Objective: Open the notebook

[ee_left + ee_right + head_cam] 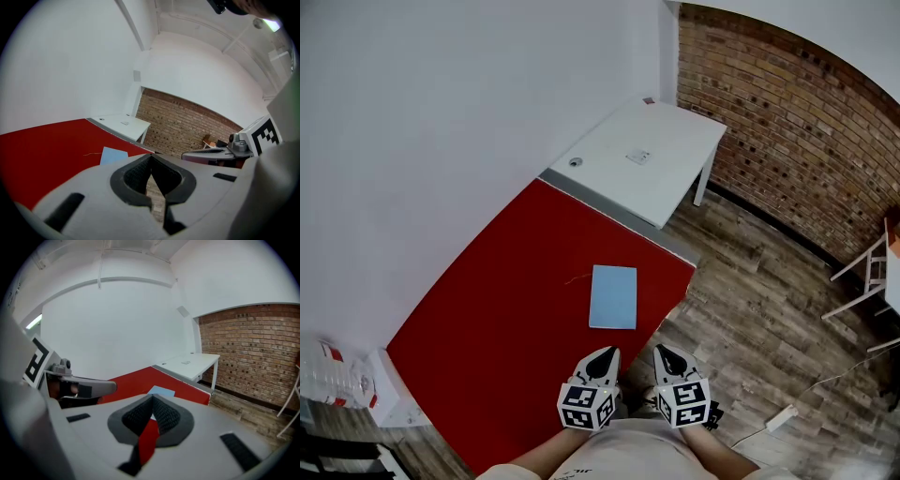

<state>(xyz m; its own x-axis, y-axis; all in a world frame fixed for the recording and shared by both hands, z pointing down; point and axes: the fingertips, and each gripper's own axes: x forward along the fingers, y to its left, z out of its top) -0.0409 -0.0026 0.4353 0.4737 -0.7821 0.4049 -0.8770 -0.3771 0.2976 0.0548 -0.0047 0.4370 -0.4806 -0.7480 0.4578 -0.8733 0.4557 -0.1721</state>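
A closed light-blue notebook (pixel 613 296) lies flat on the red table (pixel 506 319), close to its right edge. Both grippers hover at the table's near corner, short of the notebook and apart from it. The left gripper (pixel 605 354) has its jaws closed together with nothing between them. Beside it, the right gripper (pixel 662 352) is also shut and empty. In the left gripper view the notebook (pixel 114 155) shows beyond the shut tips (pixel 151 161). In the right gripper view the notebook (pixel 161 391) sits just past the shut tips (pixel 153 402).
A white desk (pixel 642 155) adjoins the red table's far end, against a brick wall (pixel 797 122). A thin thread (pixel 577 277) lies left of the notebook. A white chair (pixel 867 272) and a power strip (pixel 781 417) stand on the wooden floor at right. Boxes (pixel 356 384) sit lower left.
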